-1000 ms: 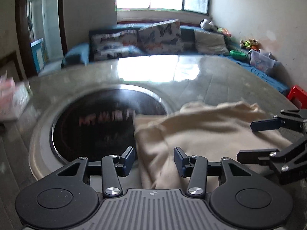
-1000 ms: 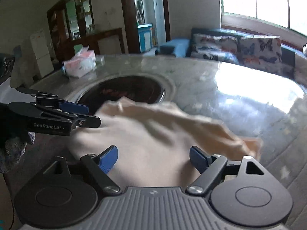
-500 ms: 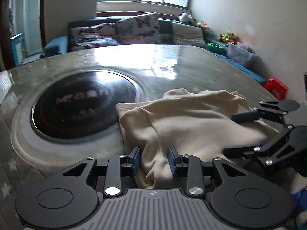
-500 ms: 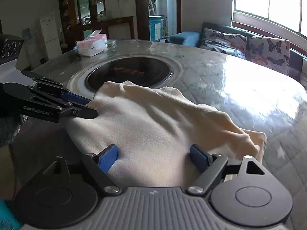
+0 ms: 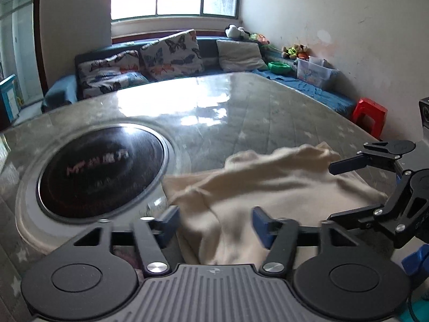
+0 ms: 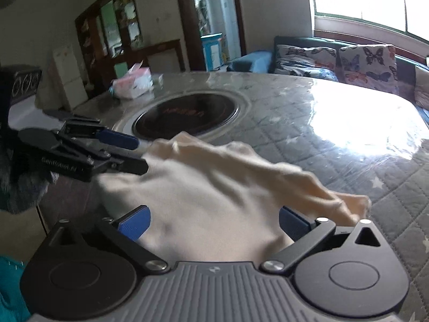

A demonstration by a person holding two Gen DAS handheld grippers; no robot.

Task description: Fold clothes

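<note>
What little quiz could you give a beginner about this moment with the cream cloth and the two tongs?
1. True or false: the left tongs are clamped shut on the cream garment.
2. What lies on the table beyond the garment? A) a laptop B) a round black cooktop C) a fruit bowl
3. Fill in: the pink tissue box sits on the table's far ____.

Key
1. False: both the left and the right tongs stand open, with cloth between the fingers.
2. B, the cooktop.
3. Edge.
</note>
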